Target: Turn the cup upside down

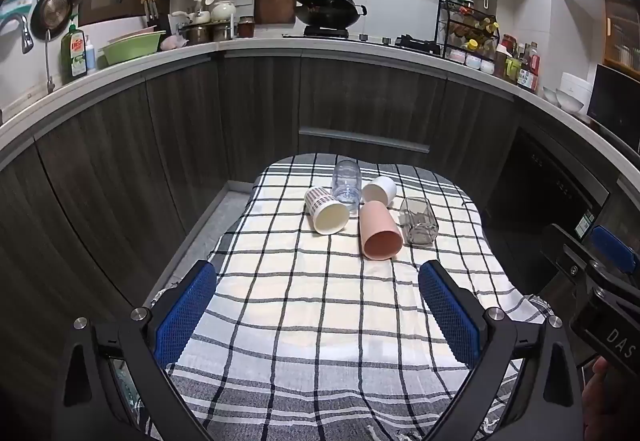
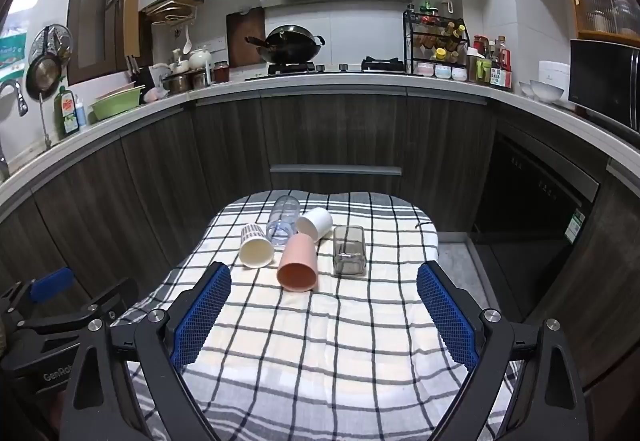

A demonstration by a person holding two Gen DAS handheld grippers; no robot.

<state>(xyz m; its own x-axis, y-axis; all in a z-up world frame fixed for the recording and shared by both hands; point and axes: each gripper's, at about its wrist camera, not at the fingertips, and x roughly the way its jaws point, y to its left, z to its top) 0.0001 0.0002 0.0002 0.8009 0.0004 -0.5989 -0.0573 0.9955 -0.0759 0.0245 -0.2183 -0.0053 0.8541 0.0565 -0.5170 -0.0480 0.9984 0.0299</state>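
Several cups lie on their sides at the far end of a checked cloth [image 1: 304,321] [image 2: 320,341]. A pink cup [image 1: 378,231] [image 2: 298,261] points its mouth toward me. Left of it lies a patterned white cup [image 1: 326,211] [image 2: 256,247]. Behind them lie a clear round glass [image 1: 346,183] [image 2: 282,219] and a plain white cup [image 1: 380,189] [image 2: 316,223]. A clear square glass [image 1: 418,221] [image 2: 349,249] lies to the right. My left gripper [image 1: 318,277] and right gripper [image 2: 324,279] are open and empty, well short of the cups.
The cloth covers a small table that stands in front of dark kitchen cabinets [image 1: 360,97]. The counter above holds a wok [image 1: 330,11], a spice rack [image 1: 468,27] and a green basin [image 1: 132,47]. The right gripper shows at the right edge of the left wrist view [image 1: 600,273].
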